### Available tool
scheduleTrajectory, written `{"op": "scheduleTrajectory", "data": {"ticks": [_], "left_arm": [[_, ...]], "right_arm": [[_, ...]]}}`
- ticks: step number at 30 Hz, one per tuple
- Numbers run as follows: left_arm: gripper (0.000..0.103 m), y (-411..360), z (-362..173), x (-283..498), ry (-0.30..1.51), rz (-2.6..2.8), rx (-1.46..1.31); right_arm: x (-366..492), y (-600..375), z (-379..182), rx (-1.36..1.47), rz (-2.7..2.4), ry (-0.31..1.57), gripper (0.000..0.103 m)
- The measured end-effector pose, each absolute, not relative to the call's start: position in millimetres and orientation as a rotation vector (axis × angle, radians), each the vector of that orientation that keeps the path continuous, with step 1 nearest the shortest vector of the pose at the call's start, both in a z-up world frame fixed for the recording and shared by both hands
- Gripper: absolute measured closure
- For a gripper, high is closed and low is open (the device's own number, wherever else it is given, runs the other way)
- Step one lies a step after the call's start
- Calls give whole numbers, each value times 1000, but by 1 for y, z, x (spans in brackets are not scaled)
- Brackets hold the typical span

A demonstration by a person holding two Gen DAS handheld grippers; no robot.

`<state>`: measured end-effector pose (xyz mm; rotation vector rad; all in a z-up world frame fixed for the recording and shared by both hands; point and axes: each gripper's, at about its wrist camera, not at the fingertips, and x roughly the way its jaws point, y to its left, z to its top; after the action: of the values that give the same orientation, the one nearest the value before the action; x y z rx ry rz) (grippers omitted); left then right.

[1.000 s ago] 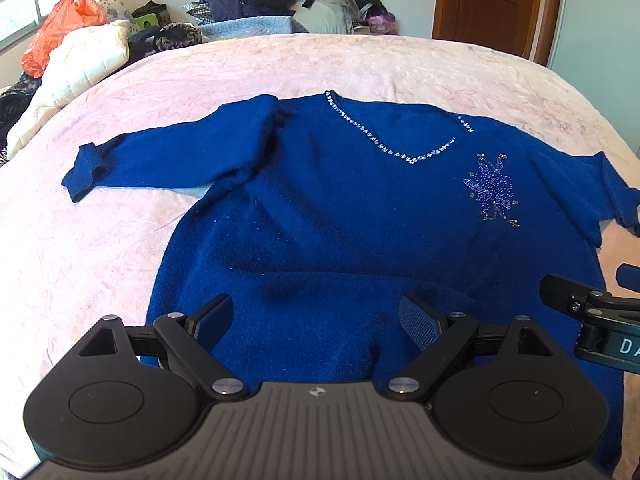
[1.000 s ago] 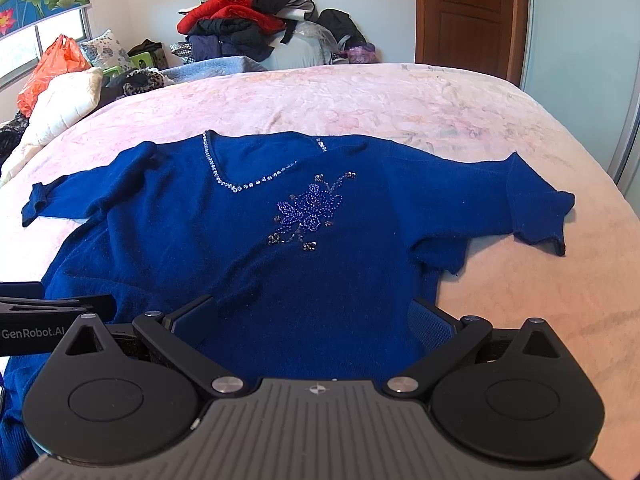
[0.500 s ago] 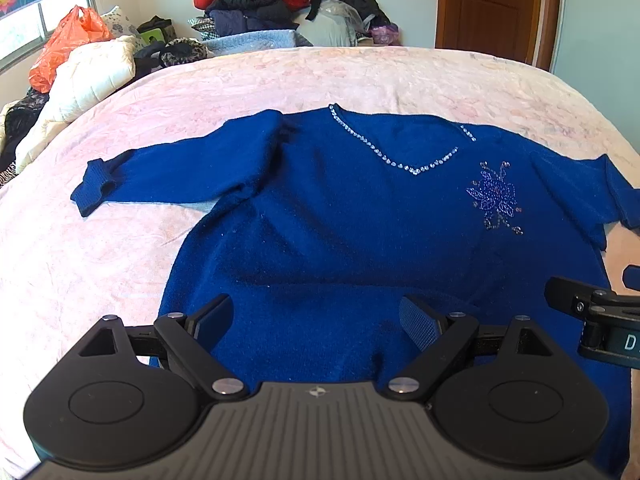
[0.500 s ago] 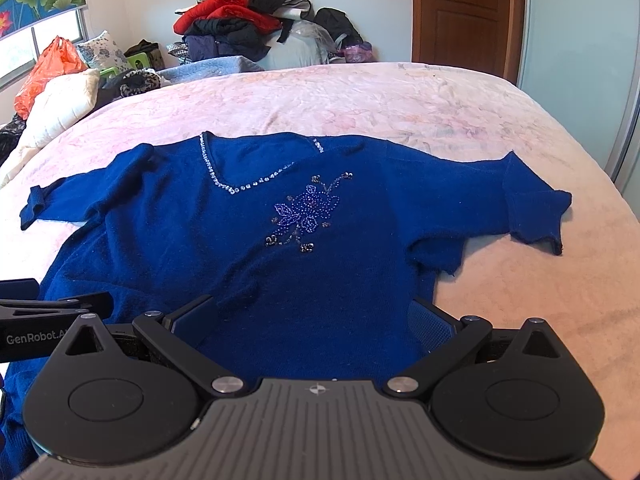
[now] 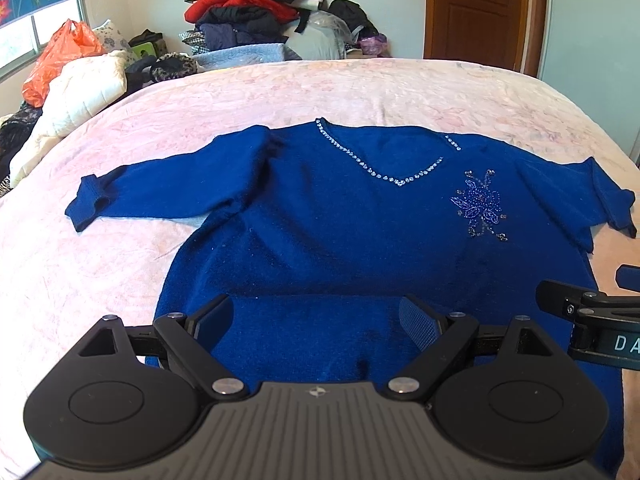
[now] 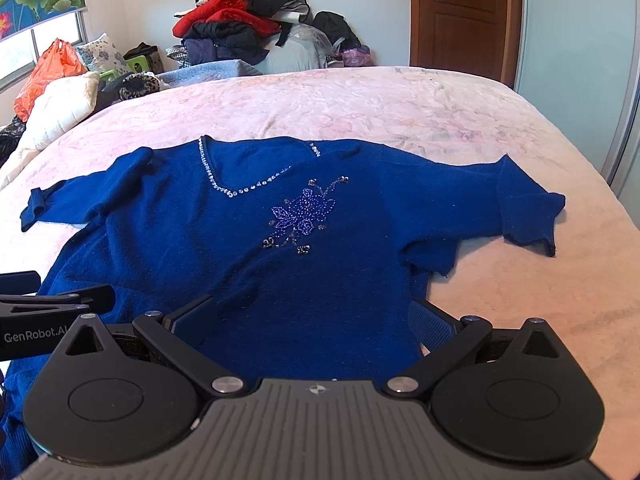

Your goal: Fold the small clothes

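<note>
A dark blue sweater (image 5: 340, 232) lies spread face up on the pink bedspread, with a rhinestone V-neck and a beaded flower (image 5: 478, 204) on the chest. It also shows in the right wrist view (image 6: 248, 248). Both sleeves lie out to the sides. My left gripper (image 5: 316, 316) is open and empty over the sweater's lower left part. My right gripper (image 6: 316, 318) is open and empty over its lower right part. Each gripper shows at the edge of the other's view. The hem is hidden behind the gripper bodies.
The pink bedspread (image 5: 280, 96) stretches far beyond the sweater. A heap of clothes (image 5: 256, 12) is piled behind the bed. A white quilt (image 5: 72, 100) and an orange bag (image 5: 60, 56) lie at the left edge. A brown door (image 5: 476, 12) stands at the back right.
Both grippers have drawn back and risen a little, so the sweater sits farther off and more of the room shows. Both stay open. The sweater has not moved.
</note>
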<state>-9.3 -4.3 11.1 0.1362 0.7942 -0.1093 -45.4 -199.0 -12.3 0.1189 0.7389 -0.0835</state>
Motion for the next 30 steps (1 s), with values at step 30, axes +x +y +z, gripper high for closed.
{"op": "scheduleTrajectory", "data": {"ticks": [30], "left_arm": [[12,-11,12,-14,777,-127,166]], "right_arm": [[-44,-200,-14,134,-68,745,0]]}}
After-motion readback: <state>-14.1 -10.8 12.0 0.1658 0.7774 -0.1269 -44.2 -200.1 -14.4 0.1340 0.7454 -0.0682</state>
